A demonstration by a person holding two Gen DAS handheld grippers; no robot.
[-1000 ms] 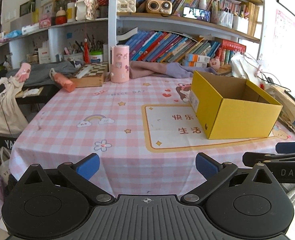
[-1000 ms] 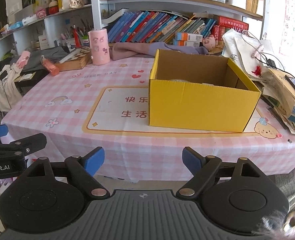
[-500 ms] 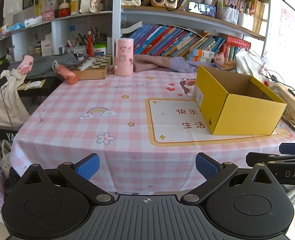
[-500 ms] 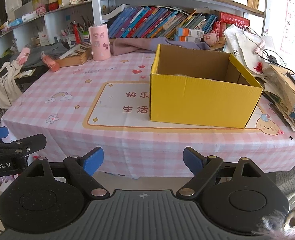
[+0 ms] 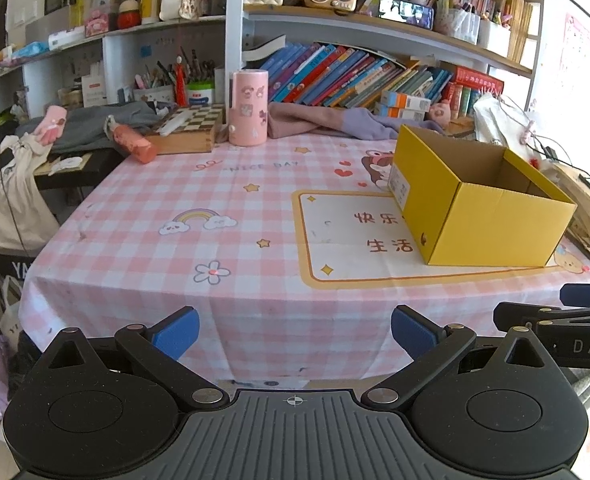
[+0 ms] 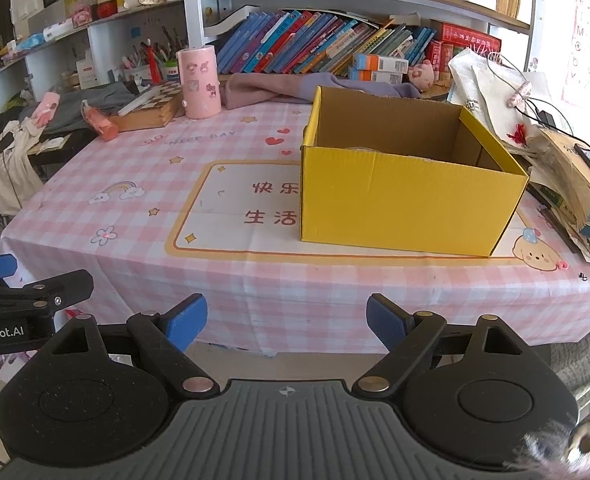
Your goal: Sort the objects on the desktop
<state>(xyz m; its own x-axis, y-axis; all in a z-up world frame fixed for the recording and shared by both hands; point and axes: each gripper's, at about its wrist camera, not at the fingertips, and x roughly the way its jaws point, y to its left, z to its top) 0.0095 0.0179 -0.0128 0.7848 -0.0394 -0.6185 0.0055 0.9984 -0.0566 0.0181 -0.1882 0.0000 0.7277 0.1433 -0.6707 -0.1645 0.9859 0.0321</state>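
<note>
Hovering off the table edge, left gripper and right gripper both spread, empty; yellow box contents possibly hidden

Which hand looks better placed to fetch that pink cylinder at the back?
Probably the left tongs: the pink cylinder lies nearly straight ahead of them, while the yellow box fronts the right tongs.

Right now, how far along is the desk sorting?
Done: can't tell; the yellow box sits open, its floor mostly hidden. In hand: nothing; the left claw and right claw are open and empty. Left: the pink cylinder, orange bottle and chessboard box sit at the table's far edge.
</note>
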